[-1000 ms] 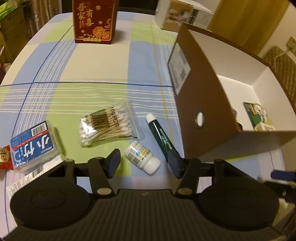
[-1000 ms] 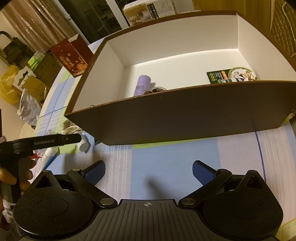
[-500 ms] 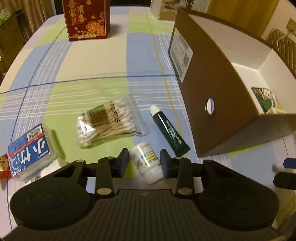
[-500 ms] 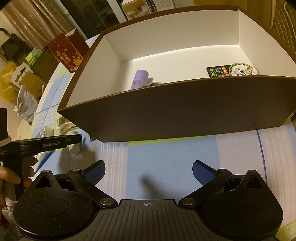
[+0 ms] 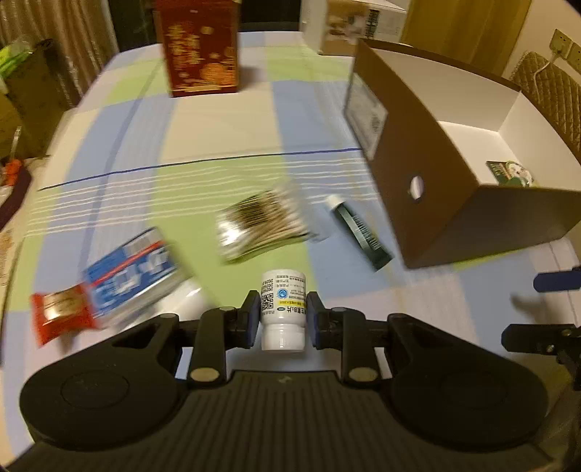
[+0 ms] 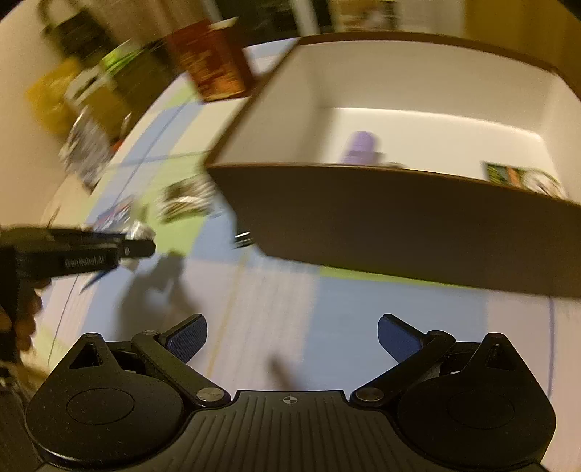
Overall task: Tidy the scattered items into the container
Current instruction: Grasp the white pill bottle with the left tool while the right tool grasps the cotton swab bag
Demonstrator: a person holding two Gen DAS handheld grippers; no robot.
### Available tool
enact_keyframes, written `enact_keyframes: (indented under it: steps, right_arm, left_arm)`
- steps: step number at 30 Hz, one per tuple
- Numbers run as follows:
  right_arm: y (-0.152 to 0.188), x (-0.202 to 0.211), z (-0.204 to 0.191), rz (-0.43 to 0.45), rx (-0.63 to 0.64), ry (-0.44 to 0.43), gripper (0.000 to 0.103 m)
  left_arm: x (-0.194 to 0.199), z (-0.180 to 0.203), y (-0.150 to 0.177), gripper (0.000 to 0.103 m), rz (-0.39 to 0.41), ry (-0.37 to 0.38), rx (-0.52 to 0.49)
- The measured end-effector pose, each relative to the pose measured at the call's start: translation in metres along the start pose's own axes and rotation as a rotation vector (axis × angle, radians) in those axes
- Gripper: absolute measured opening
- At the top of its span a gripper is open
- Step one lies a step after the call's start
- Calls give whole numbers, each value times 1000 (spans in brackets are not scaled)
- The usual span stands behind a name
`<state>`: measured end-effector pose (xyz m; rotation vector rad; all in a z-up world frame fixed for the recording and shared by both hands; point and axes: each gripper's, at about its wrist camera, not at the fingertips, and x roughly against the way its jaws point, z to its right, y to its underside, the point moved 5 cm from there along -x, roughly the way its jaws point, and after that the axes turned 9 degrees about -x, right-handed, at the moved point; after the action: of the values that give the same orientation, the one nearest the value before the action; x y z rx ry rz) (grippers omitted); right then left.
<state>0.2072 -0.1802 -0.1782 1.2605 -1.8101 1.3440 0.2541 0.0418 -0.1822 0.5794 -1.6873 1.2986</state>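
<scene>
My left gripper point(image 5: 283, 314) is shut on a small white pill bottle point(image 5: 283, 308), which hangs lifted above the checked tablecloth. On the cloth lie a bag of cotton swabs point(image 5: 261, 227), a dark green tube point(image 5: 359, 232), a blue packet point(image 5: 134, 272) and a red wrapper point(image 5: 58, 317). The brown box point(image 5: 417, 159) with white inside stands to the right. My right gripper point(image 6: 292, 337) is open over bare cloth in front of the box point(image 6: 399, 232), which holds a purple tube point(image 6: 359, 147) and a green card point(image 6: 515, 176).
A red gift box point(image 5: 199, 47) stands at the far side of the table and a white carton point(image 5: 356, 29) behind the brown box. In the right wrist view, the left gripper's body point(image 6: 83, 254) and a hand point(image 6: 21, 316) show at the left edge.
My left gripper has shut on the white bottle and lifted it off the cloth. The right gripper's view has swung to the left; it stays open.
</scene>
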Motion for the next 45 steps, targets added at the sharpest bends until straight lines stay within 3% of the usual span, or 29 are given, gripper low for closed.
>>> enact_keyframes:
  steps: [5, 9, 11, 14, 17, 25, 27, 28, 31, 36, 39, 45]
  right_arm:
    - [10, -10, -43, -18, 137, -55, 103]
    - [12, -24, -79, 18, 277, -78, 101]
    - [9, -33, -93, 46, 315, -80, 83]
    - [-2, -51, -109, 94, 334, -51, 83]
    - [-15, -67, -122, 162, 345, -30, 70]
    - [-49, -105, -140, 252, 302, 31, 72]
    - [-55, -113, -141, 258, 290, 56, 96]
    - [-58, -114, -140, 275, 282, 62, 97]
    - [-68, -122, -139, 289, 268, 36, 97]
    - [-76, -149, -133, 224, 265, 39, 96]
    - [-68, -159, -131, 195, 303, 52, 77]
    - [-64, -150, -133, 196, 343, 54, 72]
  left_arm:
    - [24, -33, 23, 22, 8, -50, 53]
    - [36, -57, 41, 22, 7, -76, 96]
    - [39, -66, 46, 22, 12, -84, 116]
    - [42, -76, 49, 22, 23, -86, 137]
    - [46, -81, 43, 22, 46, -86, 138]
    - [44, -97, 4, 22, 114, -100, 160]
    - [41, -103, -5, 22, 124, -99, 178]
    - [40, -106, -9, 22, 126, -98, 187]
    - [36, -110, -15, 22, 130, -95, 203]
    - [32, -109, -19, 22, 127, -92, 201]
    - [30, -109, -19, 22, 123, -92, 198]
    - [31, -104, -22, 22, 121, -95, 181]
